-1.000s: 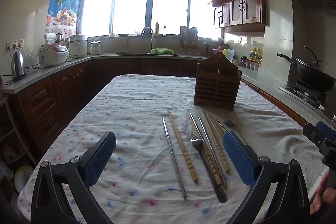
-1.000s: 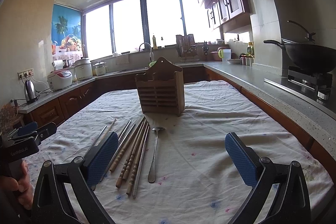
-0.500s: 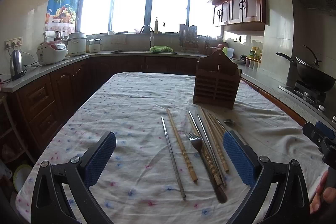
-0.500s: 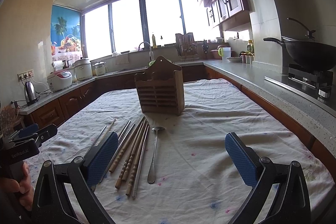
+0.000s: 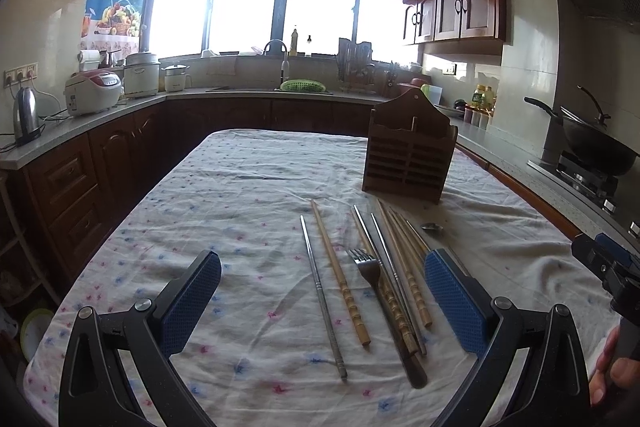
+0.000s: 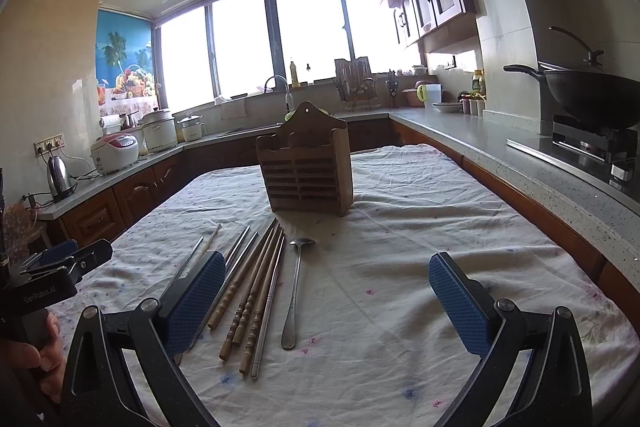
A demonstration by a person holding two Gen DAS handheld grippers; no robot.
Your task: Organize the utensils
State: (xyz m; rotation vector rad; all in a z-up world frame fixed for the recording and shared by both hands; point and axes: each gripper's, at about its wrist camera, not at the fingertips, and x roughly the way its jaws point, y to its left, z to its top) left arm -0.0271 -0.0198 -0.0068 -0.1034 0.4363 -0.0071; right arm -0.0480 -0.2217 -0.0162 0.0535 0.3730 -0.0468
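Note:
A slatted wooden utensil holder (image 5: 409,155) (image 6: 307,173) stands upright mid-table. In front of it lie several chopsticks, wooden (image 5: 340,273) (image 6: 250,291) and metal (image 5: 322,297) (image 6: 269,301), a fork (image 5: 366,265) and a metal spoon (image 6: 295,287), whose bowl (image 5: 432,227) also shows in the left wrist view. My left gripper (image 5: 322,307) hovers open above the near ends of the chopsticks and fork, holding nothing. Open as well, my right gripper (image 6: 326,305) hangs over the spoon's handle, with the chopsticks by its left finger (image 6: 192,307).
The table wears a white flowered cloth (image 5: 224,211) (image 6: 432,227). Dark wood counters (image 5: 92,155) ring it, with a kettle (image 5: 24,115) and rice cookers (image 5: 92,93) on the left. A wok (image 6: 588,95) sits on the stove at right. A hand (image 6: 44,355) grips the other tool.
Both views have shifted only slightly; the left one has tilted a little. The utensils and holder lie where they were, and both grippers stay open.

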